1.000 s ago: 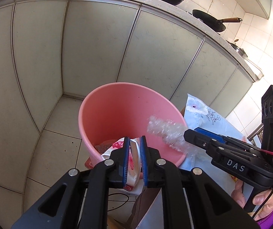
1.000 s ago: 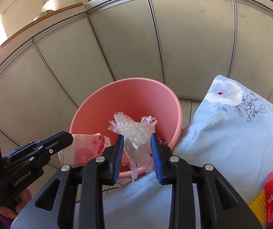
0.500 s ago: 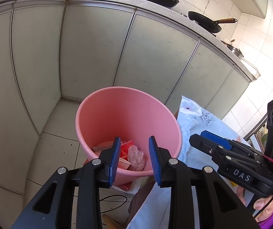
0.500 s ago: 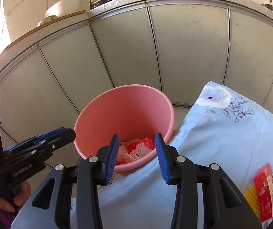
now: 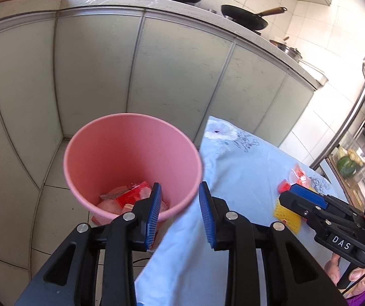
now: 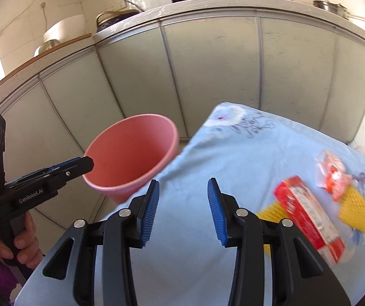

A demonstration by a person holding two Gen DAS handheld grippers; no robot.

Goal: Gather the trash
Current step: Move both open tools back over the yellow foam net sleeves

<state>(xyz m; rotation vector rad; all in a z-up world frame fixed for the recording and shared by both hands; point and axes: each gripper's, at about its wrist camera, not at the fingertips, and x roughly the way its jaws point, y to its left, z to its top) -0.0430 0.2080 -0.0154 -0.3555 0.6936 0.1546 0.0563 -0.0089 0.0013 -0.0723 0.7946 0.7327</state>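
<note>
The left gripper [image 5: 178, 213] is open and empty above the round pink plastic bucket [image 5: 93, 178]. Red wrappers [image 5: 131, 197] lie inside it.

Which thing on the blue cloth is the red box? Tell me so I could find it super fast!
Start at the light blue flowered tablecloth beside the pink bucket. Look toward its right side, where a few bits of trash lie together. The red box is the long flat carton with white print, lying partly on top of the yellow foam net; the crinkly clear wrapper sits just beyond it.
</note>
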